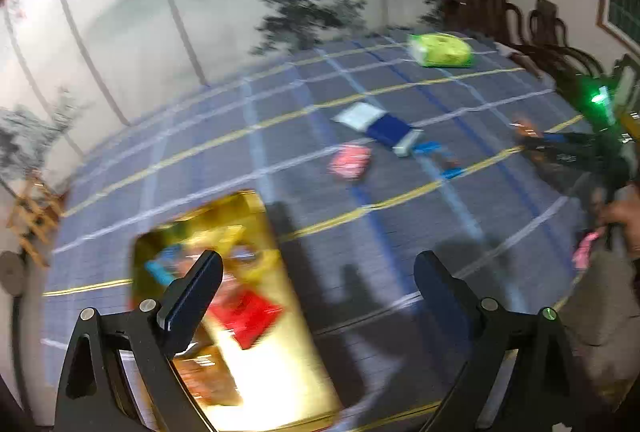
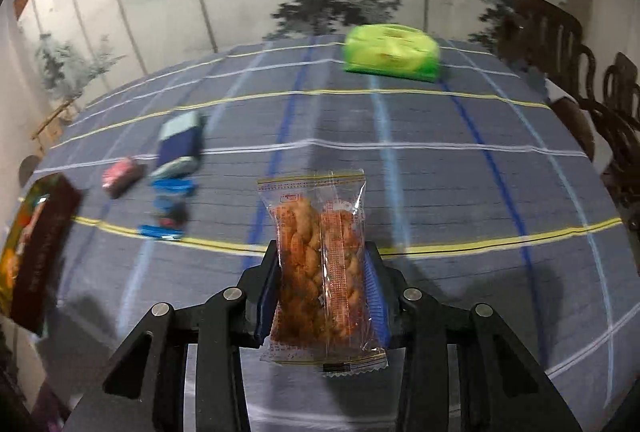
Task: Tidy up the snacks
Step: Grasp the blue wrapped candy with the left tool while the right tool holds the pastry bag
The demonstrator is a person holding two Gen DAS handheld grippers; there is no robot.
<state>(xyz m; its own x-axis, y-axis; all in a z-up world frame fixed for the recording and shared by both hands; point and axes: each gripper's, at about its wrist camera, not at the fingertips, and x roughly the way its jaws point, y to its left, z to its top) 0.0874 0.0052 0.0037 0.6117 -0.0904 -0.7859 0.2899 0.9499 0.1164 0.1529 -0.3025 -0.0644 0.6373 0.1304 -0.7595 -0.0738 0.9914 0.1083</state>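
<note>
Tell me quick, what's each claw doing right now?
Right gripper shut on clear twist-snack packet. Left gripper open, empty, above gold tray. More snacks loose on tablecloth. Nothing blocking.

Right gripper (image 2: 322,272): angled downward, jaws closed on clear packet of fried twists (image 2: 320,264), blue pads pressing both long sides, packet upright between fingers. Left gripper (image 1: 318,280): angled downward, jaws wide apart, nothing between fingers, dark pads facing inward. Person's hand (image 1: 624,220): at right edge of left wrist view, blurred, pose unclear.
</note>
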